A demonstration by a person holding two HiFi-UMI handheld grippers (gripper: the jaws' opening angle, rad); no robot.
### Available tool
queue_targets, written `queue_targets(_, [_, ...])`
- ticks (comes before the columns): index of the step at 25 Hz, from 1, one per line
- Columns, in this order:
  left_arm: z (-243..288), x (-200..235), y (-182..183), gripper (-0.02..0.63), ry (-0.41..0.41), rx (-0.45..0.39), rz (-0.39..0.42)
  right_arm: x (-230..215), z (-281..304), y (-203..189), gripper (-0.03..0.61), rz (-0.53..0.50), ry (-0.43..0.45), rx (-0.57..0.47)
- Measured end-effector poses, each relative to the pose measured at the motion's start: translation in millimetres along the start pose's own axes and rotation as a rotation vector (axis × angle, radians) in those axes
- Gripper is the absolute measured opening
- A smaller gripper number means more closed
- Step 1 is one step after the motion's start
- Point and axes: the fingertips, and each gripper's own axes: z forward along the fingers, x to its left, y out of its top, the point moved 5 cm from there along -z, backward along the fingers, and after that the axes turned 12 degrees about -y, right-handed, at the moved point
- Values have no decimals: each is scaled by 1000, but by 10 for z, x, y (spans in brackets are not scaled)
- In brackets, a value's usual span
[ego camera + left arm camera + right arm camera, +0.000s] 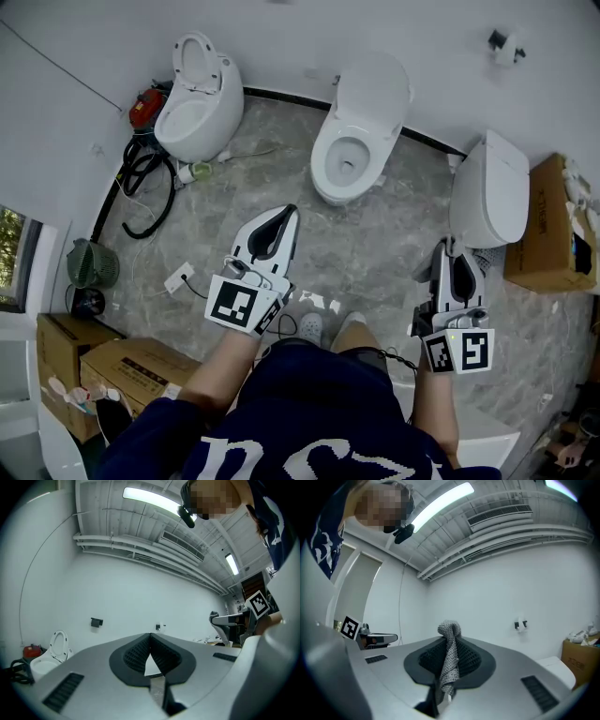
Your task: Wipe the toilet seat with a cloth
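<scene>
Three white toilets stand along the far wall. The middle toilet (349,155) has its lid up and its seat (323,159) down. My left gripper (291,212) hangs in the air short of it, shut and empty, its tips meeting (150,634). My right gripper (447,247) is beside the right toilet (492,187), whose lid is closed. It is shut on a grey knitted cloth (450,660) that pokes above the tips and hangs down between the jaws. The cloth (214,616) also shows in the left gripper view. Neither gripper touches a toilet.
The left toilet (197,103) has its seat raised. A red object (143,108) and black hose (141,183) lie beside it. Cardboard boxes sit at the lower left (122,370) and far right (553,225). A small fan (92,264) and power strip (178,278) are on the marble floor.
</scene>
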Motion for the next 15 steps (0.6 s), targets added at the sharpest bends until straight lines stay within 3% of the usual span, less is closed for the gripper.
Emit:
queue_targets(7, [239,121,-31,14,14,11,-12,-144,335,-2,60,9,15,15])
queue_targets(15, [905,482,-150,14,78,22,-19,-472,1242,-80,60,9,95,31])
